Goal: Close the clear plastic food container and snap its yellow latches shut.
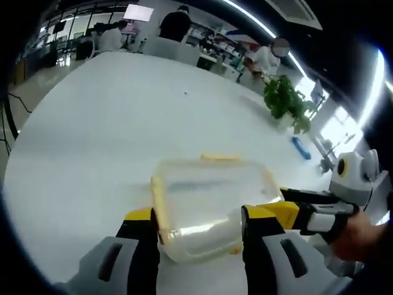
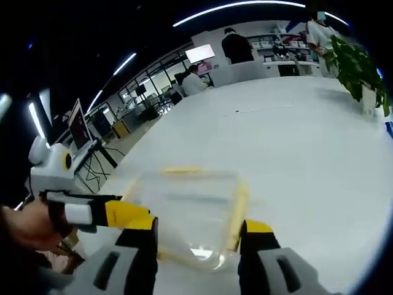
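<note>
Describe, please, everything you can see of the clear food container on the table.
The container is a clear, rounded-rectangular plastic box with its lid on and yellow latches along its edges. It sits flat on the white table. The left gripper and right gripper each straddle a near corner; whether the latches are snapped down is unclear.

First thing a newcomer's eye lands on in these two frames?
The clear plastic food container with its yellow latches, lying on the big white table right in front of both grippers. The left gripper has its yellow-tipped jaws set on either side of the container's near edge, and the right gripper comes at it from the opposite side. Farther back, a green potted plant stands on the table.
</note>
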### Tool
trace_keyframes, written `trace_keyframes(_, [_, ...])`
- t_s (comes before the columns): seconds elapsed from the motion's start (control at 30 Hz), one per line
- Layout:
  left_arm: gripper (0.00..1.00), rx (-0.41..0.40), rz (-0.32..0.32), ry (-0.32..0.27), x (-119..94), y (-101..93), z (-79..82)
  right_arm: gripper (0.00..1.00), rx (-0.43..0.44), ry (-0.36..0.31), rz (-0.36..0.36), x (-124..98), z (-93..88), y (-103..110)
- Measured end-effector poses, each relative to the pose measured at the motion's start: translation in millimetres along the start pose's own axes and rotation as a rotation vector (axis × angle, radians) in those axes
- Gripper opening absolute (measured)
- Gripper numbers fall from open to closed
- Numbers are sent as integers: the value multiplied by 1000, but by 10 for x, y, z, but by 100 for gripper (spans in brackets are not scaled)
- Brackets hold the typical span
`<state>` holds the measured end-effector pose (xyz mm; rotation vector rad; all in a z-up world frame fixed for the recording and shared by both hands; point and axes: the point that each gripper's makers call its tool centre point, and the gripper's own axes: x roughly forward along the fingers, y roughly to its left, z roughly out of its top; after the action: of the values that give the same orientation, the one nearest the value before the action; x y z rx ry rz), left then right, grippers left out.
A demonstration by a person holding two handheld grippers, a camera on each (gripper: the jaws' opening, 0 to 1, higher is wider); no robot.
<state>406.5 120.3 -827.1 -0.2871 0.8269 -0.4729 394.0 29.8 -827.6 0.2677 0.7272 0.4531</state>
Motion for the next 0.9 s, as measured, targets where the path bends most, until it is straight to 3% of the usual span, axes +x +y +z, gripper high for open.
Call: trace_keyframes(0.9, [52, -26, 19, -22, 453, 365, 677, 51, -20, 12, 19, 654, 621, -183])
